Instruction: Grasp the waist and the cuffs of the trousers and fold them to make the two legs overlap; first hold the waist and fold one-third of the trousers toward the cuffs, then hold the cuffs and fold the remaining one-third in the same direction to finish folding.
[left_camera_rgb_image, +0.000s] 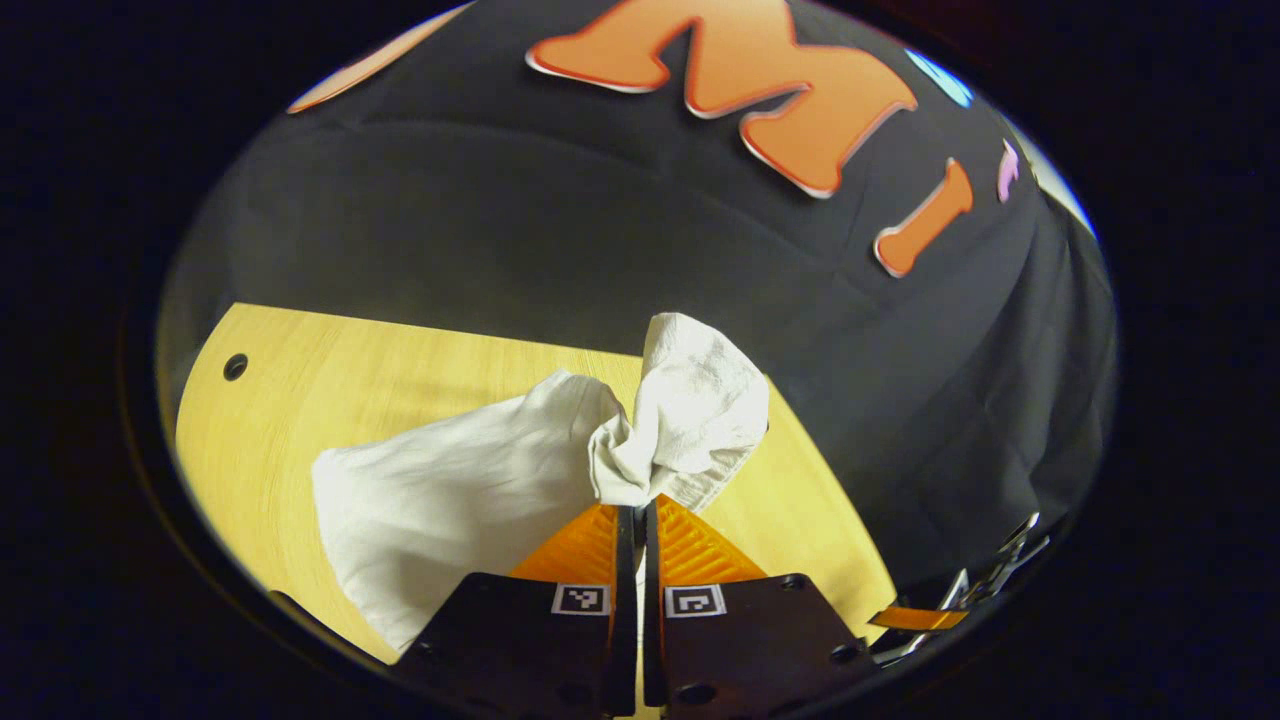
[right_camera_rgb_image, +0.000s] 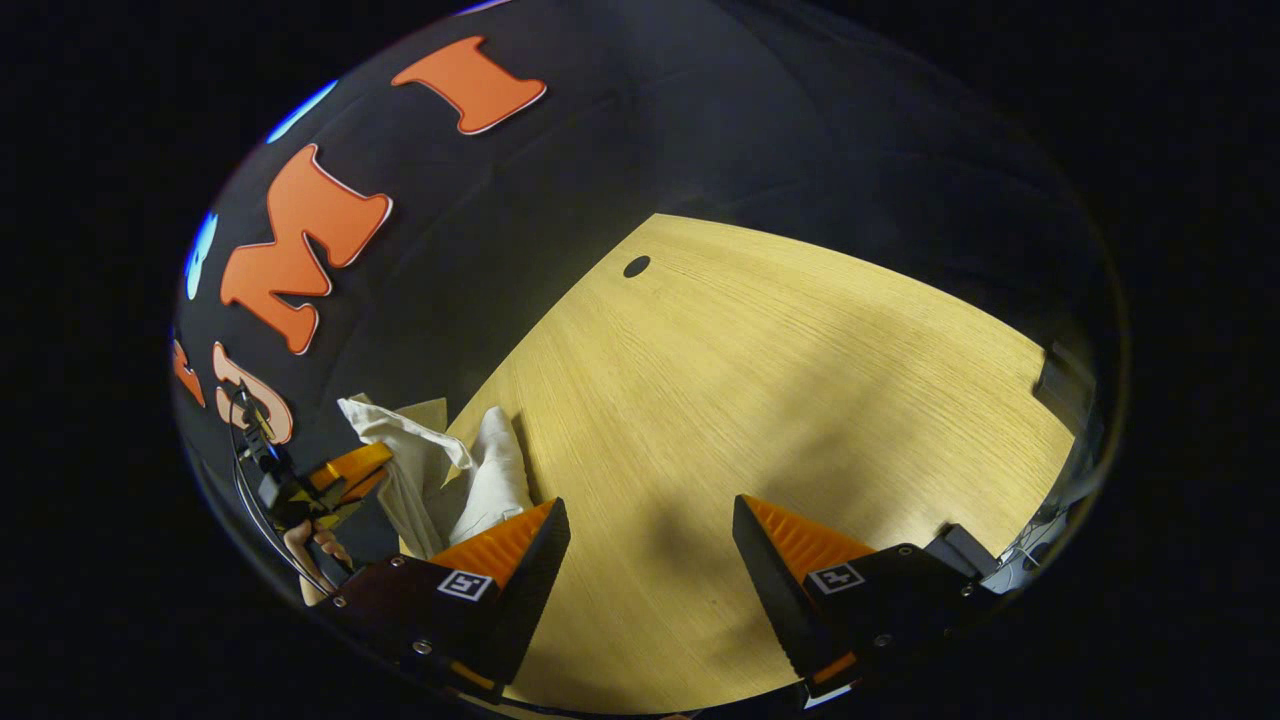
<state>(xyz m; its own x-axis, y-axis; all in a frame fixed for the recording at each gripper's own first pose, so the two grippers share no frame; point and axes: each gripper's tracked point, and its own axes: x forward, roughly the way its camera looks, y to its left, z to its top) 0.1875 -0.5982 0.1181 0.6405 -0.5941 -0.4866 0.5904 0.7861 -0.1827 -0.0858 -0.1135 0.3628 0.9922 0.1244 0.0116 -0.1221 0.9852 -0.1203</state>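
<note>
White trousers (left_camera_rgb_image: 470, 480) hang bunched above the wooden table (left_camera_rgb_image: 330, 390) in the left gripper view. My left gripper (left_camera_rgb_image: 636, 510) is shut on a gathered fold of the cloth, which puffs up beyond its tips and drapes down to the left. In the right gripper view my right gripper (right_camera_rgb_image: 650, 520) stands open over bare table (right_camera_rgb_image: 760, 380), nothing between its fingers. To its left the trousers (right_camera_rgb_image: 440, 470) hang crumpled from the left gripper (right_camera_rgb_image: 345, 475), held by a hand (right_camera_rgb_image: 315, 550). Which part of the trousers is pinched I cannot tell.
The table has a small round hole (right_camera_rgb_image: 636, 266) near its far corner, seen also as a hole (left_camera_rgb_image: 235, 366) in the left gripper view. Black cloth wall surrounds the table's back. Dark objects (right_camera_rgb_image: 1060, 380) sit at the table's right edge.
</note>
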